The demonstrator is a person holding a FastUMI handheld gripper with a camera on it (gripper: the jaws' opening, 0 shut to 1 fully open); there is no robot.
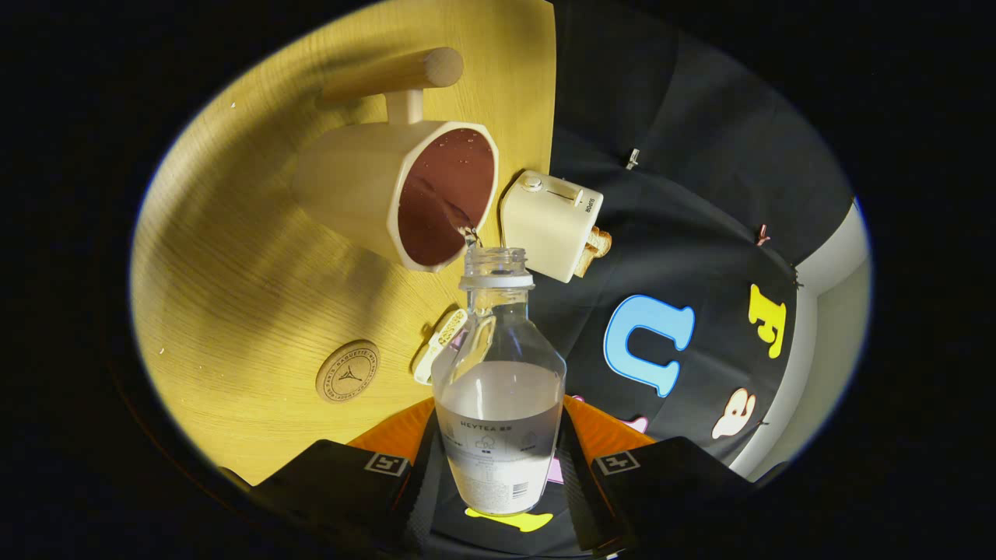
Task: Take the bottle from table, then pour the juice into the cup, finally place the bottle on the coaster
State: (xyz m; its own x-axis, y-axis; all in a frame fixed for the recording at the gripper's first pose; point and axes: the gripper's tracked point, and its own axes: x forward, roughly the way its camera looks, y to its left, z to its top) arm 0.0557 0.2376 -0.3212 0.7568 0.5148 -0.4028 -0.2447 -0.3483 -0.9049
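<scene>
- The table is a light wood board with fine grain, lit warm yellow; its edge runs beside the booth's black cloth wall, and a pale strip of room wall shows to the far right.
- The whole view is rolled over, so the table stands up along the left side.
- The gripper has its two black fingers closed in against the lower body of the bottle, one on each side, and the bottle is held between them.
- The bottle is clear, uncapped, with a printed label, and holds pale cloudy liquid in its lower part; its open neck points far ahead, right at the cup's rim.
- The cup, cream-coloured with a wooden bar handle, sits on the table just beyond the bottle mouth; its inside looks dark reddish brown, and a thin stream meets the rim.
- A round wooden coaster lies on the table, left of the bottle and nearer than the cup.
- A small cream toaster with toast in it stands right of the cup.
</scene>
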